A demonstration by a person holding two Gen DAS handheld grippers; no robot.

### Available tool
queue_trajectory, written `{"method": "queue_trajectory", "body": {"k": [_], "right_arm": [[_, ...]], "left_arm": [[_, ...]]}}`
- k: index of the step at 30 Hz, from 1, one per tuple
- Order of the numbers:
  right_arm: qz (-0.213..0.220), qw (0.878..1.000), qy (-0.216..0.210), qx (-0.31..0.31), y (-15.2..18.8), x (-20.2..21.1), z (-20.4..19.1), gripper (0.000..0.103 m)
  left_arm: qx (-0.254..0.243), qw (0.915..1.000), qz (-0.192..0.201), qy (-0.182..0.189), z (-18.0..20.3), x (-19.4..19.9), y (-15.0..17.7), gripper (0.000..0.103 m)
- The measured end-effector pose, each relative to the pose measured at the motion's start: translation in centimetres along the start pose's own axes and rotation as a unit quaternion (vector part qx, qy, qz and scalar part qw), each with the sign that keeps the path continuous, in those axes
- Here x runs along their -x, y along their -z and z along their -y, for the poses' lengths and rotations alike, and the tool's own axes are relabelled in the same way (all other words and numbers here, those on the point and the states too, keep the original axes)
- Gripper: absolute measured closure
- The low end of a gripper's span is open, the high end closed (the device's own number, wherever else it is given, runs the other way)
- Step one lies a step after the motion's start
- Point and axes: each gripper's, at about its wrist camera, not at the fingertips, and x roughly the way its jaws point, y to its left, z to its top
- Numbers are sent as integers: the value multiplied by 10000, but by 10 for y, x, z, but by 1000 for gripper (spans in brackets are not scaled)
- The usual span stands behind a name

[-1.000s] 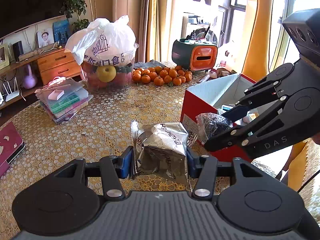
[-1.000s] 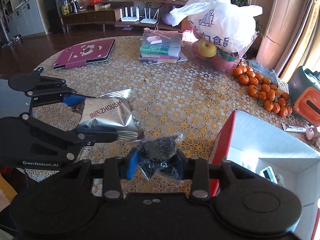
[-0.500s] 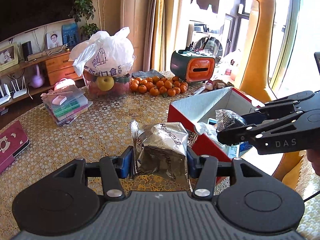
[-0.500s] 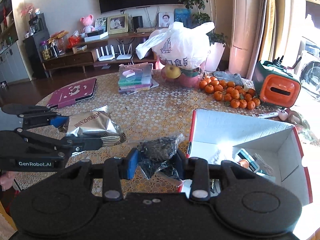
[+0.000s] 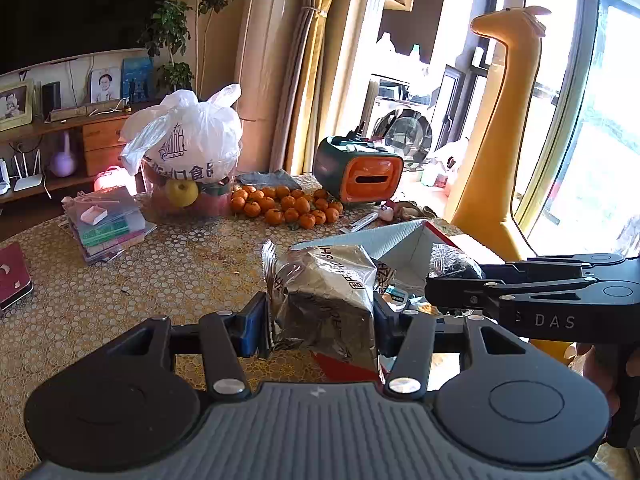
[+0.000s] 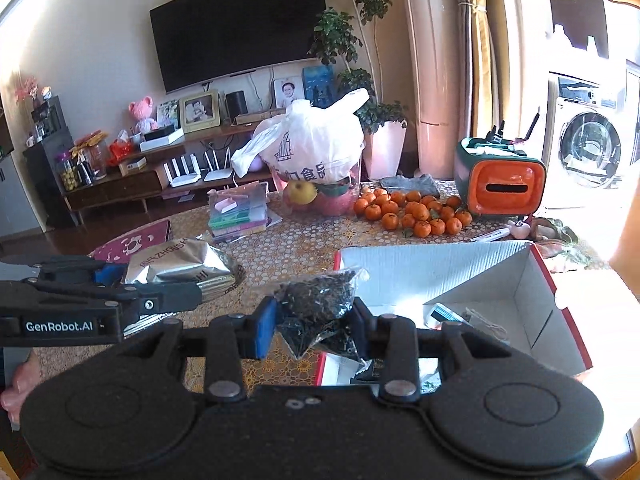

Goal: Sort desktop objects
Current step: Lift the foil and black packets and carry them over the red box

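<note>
My left gripper is shut on a crinkled silver foil packet and holds it in the air at the near left corner of a red cardboard box with a white inside. My right gripper is shut on a clear bag of dark loose tea, raised over the box's left front edge. Each view shows the other gripper from the side: the right one with its dark bag over the box, the left one with the foil packet. Small items lie in the box.
On the gold patterned table lie a pile of mandarins, a white plastic bag over fruit, a stack of clear cases, a maroon book and an orange-and-green tissue box. A yellow giraffe figure stands right of the table.
Both grippers have risen and moved toward the box with their packets still held. The foil packet now overlaps the box's near corner, and the tea bag hangs further over its opening.
</note>
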Motion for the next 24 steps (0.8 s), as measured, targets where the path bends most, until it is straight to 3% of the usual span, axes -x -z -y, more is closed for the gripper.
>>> {"method": "queue_trajectory", "body": {"k": [7,14,24], "right_arm": [[277,9984,13,-500,4,8,20,66],[480,9956,358,-718,6,19,43,66],[507,9871,866,-1248,12,17,94,66]], "left_arm": [[2,9998,136,109,25,-7,-7,52],[179,9995,139,216,42,-23,-14,51],[289,9990,-225,275,70,-69,-15,51]]}}
